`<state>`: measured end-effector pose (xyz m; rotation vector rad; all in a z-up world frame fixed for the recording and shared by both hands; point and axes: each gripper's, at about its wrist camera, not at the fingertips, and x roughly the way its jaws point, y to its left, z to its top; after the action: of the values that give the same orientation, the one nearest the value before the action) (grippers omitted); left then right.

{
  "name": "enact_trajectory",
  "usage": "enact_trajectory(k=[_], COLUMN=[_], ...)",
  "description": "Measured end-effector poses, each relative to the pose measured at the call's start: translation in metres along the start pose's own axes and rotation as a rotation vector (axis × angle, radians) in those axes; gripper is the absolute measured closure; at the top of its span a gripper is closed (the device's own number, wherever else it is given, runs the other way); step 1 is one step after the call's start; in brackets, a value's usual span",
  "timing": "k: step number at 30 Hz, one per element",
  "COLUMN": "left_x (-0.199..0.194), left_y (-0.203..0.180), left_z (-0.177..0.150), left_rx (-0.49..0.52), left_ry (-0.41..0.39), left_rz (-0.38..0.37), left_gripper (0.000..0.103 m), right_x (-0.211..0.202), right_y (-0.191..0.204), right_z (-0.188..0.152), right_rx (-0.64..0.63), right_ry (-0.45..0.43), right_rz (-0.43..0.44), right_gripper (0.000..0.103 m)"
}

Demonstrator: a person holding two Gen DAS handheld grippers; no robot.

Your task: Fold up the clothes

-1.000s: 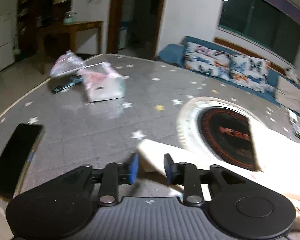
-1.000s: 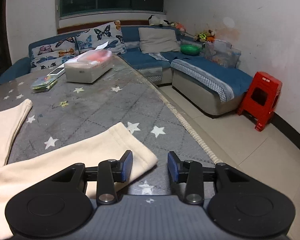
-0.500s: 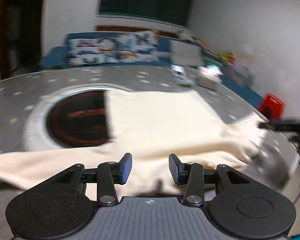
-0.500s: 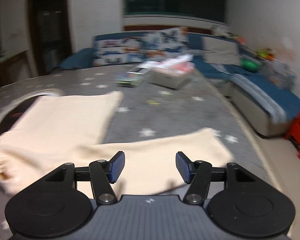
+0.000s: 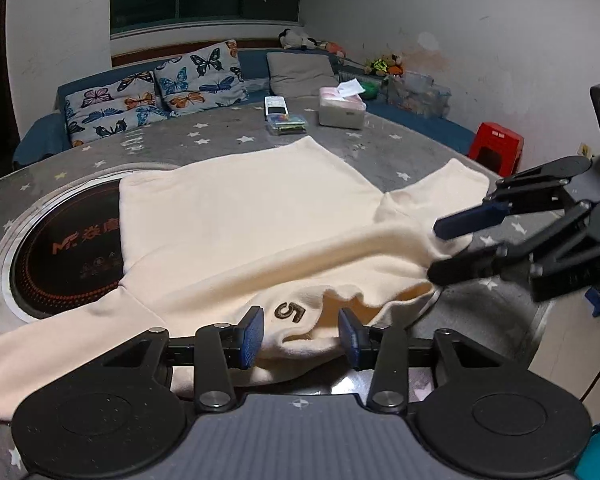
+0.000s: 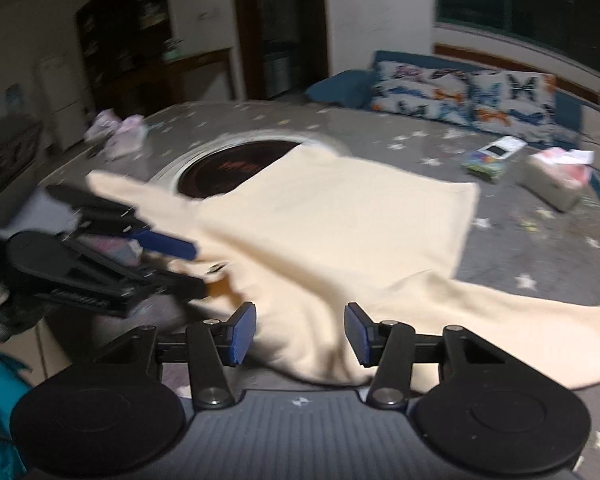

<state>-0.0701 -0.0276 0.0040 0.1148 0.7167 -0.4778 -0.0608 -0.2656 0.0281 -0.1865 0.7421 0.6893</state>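
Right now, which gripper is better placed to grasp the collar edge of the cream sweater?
Probably the left gripper: its open jaws straddle the bunched edge of the cream sweater beside the "5" patch. The right gripper is open over a shoulder fold.

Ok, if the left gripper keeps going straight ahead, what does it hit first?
The left gripper, jaws open, would likely meet the cream sweater first, at the bunched fold by the "5".

So I've got this grey star-print table with a round black cooktop set in it, the cream sweatshirt spread over part of that, plus a tissue box and a remote at the far end.
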Motion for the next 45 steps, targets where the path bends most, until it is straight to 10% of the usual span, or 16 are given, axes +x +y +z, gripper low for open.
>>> enact_trajectory(k=[5, 11, 22, 29, 33, 35, 45], left_x=[0.006, -0.013, -0.024, -0.017, -0.005, -0.001, -0.016], left_y=[-0.005, -0.006, -0.002, 0.002, -0.008, -0.006, -0.003], left_z=[0.000, 0.004, -0.009, -0.007, -0.013, -0.014, -0.016], left_rx=[0.030, 0.031, 0.039, 0.036, 0.079, 0.063, 0.025], left_ry=[-0.004, -0.052, 0.009, -0.004, 0.025, 0.037, 0.035], left_rz=[-0.006, -0.033, -0.093, -0.030, 0.001, 0.005, -0.079], left_gripper=[0.094, 0.102, 0.099, 0.067, 0.072, 0.096, 0.098], right_x=[0.013, 0.007, -0.009, -0.003, 0.001, 0.005, 0.033], right_y=[0.013, 0.017, 0.029, 0.028, 0.027, 0.027, 0.026], right_z=[-0.007, -0.006, -0.007, 0.000, 0.004, 0.006, 0.014], right_rx=[-0.041, -0.055, -0.115, -0.123, -0.127, -0.126, -0.112], right_ry=[0.035, 0.025, 0.044, 0.044, 0.044, 0.042, 0.029], right_rz=[0.020, 0.014, 0.088, 0.100, 0.106, 0.108, 0.115], right_gripper=[0.073, 0.097, 0.095, 0.080, 0.076, 0.075, 0.075])
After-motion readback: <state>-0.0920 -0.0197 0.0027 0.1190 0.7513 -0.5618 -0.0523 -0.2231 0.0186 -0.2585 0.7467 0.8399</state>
